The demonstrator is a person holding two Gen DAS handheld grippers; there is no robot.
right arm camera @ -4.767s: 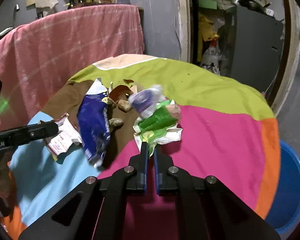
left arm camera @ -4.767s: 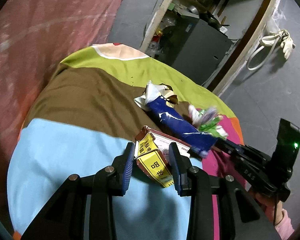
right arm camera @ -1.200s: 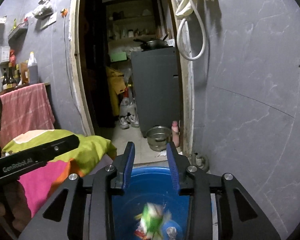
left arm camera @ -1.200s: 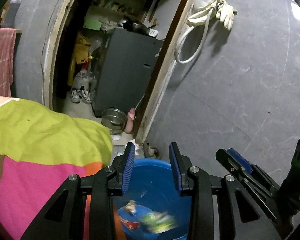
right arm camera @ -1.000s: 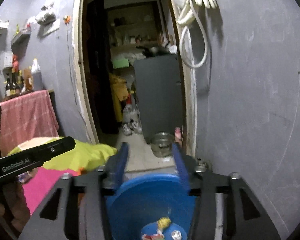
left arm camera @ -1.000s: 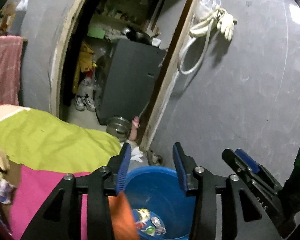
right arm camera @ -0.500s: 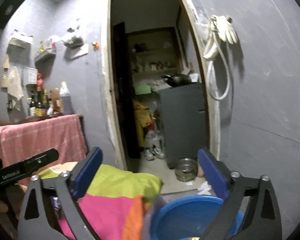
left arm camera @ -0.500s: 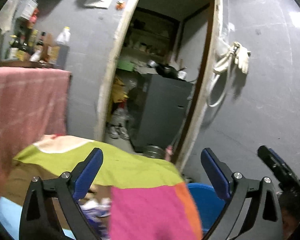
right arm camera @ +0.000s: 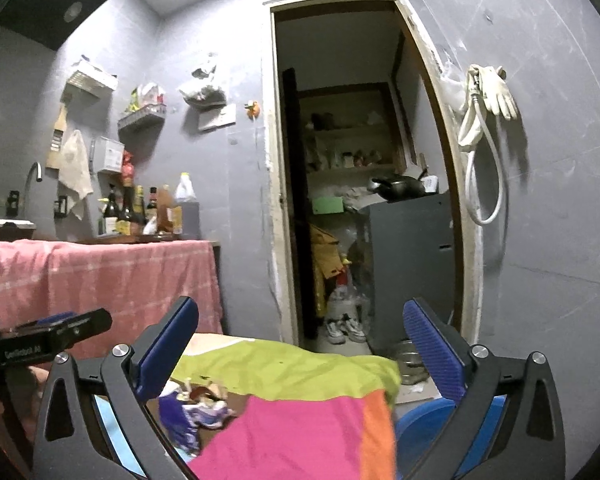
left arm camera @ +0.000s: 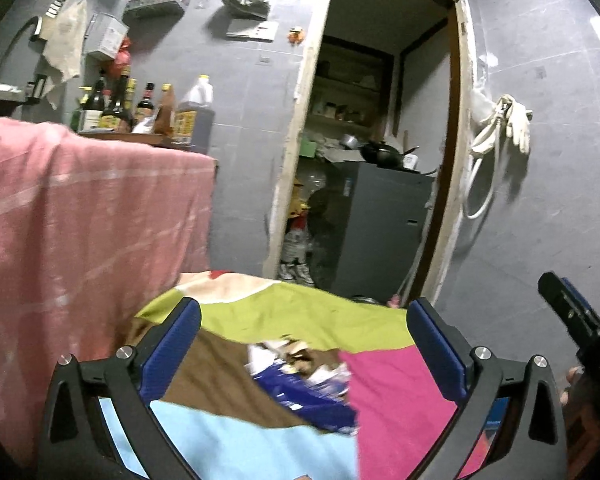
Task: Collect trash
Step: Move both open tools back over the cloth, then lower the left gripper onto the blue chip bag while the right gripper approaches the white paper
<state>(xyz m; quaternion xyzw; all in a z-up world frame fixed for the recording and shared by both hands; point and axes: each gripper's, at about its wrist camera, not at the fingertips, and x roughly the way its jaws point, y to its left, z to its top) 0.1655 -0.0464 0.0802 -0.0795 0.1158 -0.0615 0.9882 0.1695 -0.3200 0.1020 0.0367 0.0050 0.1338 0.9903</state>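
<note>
My left gripper (left arm camera: 300, 344) is wide open and empty, held above the patchwork cloth table (left arm camera: 388, 400). A blue snack wrapper (left arm camera: 304, 392) with crumpled scraps (left arm camera: 296, 352) lies on the brown patch below and between its fingers. My right gripper (right arm camera: 300, 356) is wide open and empty, above the table's pink and green part (right arm camera: 300, 420). The blue wrapper (right arm camera: 176, 420) shows low left in the right wrist view, next to small scraps (right arm camera: 208, 396). The blue bin (right arm camera: 424, 424) sits on the floor at the table's right edge. The other gripper shows at each view's edge.
A counter draped in pink cloth (left arm camera: 80, 220) with several bottles (left arm camera: 140, 108) stands to the left. An open doorway (right arm camera: 360, 200) holds a grey cabinet (right arm camera: 412, 264), shoes and a metal pot. A hose and gloves (right arm camera: 484, 96) hang on the right wall.
Both grippers dropped their trash into the blue bin, then opened wide and swung up and left from the bin back toward the table.
</note>
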